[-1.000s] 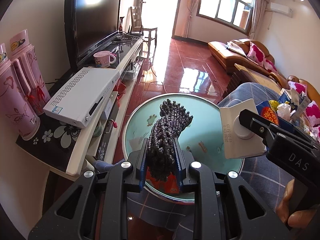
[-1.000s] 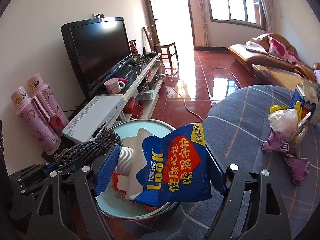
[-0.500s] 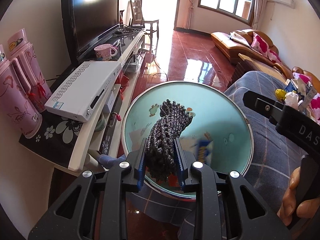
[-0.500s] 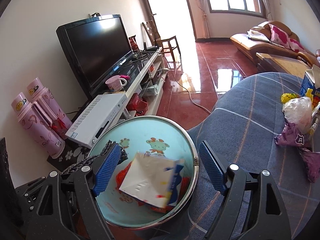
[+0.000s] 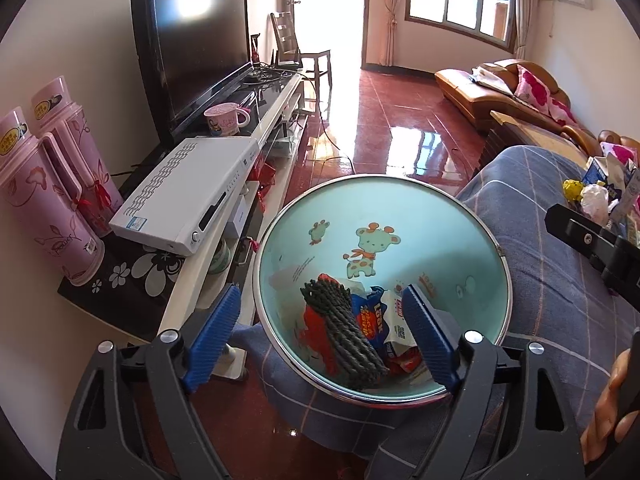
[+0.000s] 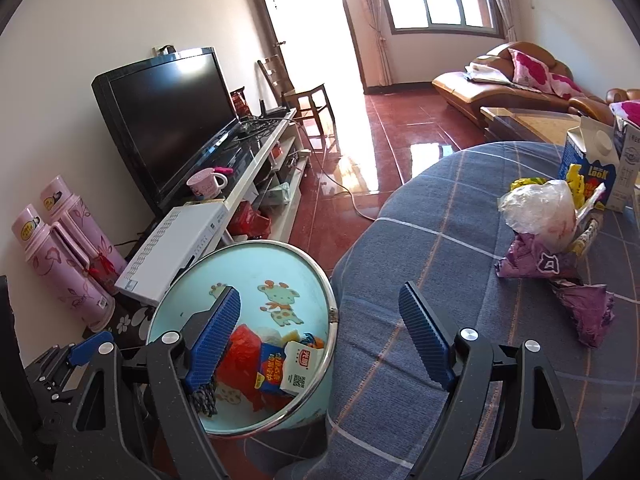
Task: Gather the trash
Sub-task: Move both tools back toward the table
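Left gripper [image 5: 320, 330] stands over the waste bin [image 5: 472, 216], jaws spread wide, nothing between the pads; they have just been opening, and the dark braided rope bundle [image 5: 344, 332] lies free in the bin, slanting across the rubbish at the bottom; blue fingertips [image 5: 218, 326] sit either side of the bundle without touching it. Right gripper [image 6: 320, 334] likewise wide apart and holding nothing; its left finger hangs over the bin's mouth, its right finger over the blue checked tablecloth [image 6: 440, 248]. Bin is pale turquoise inside with giraffe prints and a chrome rim; it stands on the red tiled floor, touching the edge of the covered table. Contents: the rope, a blue milk carton [image 6: 280, 368] lying on its side, red wrapper [image 6: 240, 352] under both. Remaining trash sits on the table well apart from the bin: a crumpled clear plastic bag [image 6: 536, 208], purple wrappers [image 6: 576, 304] just beside it, an upright blue carton [image 6: 588, 168] behind. A person's hand [image 5: 612, 400] shows at the lower right edge of the left wrist view, wrapped around the other tool's handle. Television [image 6: 168, 116], white set-top box [image 5: 188, 192] and two pink flasks [image 5: 48, 192] line the wall beside the bin.
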